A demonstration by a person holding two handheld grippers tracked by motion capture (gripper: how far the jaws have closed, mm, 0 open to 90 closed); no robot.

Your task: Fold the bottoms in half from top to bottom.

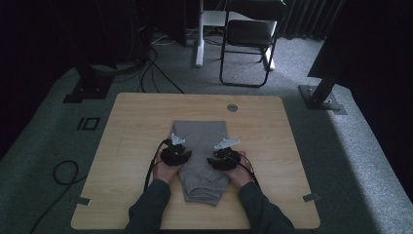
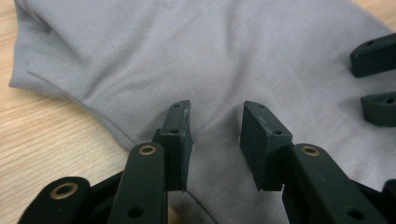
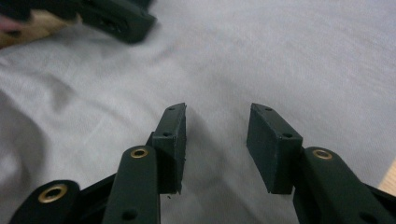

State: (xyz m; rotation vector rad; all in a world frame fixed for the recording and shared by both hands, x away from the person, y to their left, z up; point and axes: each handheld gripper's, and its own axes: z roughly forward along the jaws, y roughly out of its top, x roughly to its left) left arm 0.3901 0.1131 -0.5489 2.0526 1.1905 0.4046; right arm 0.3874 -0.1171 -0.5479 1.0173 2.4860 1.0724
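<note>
Folded grey cotton garment (image 1: pixel 201 158) lies flat at the middle of the pale wooden table (image 1: pixel 131 122), cuffed end toward the person. Left gripper (image 2: pixel 215 135) at the garment's left edge, jaws parted about halfway, nothing pinched, cloth beneath the gap. Right gripper (image 3: pixel 217 140) over the garment's right side, jaws likewise half apart, holding nothing, bare cloth between.

Grey carpet (image 1: pixel 292 68), black folding chair (image 1: pixel 248 44), dark curtains (image 1: pixel 302 17) — dim room, floor cables (image 1: pixel 151 68)
</note>
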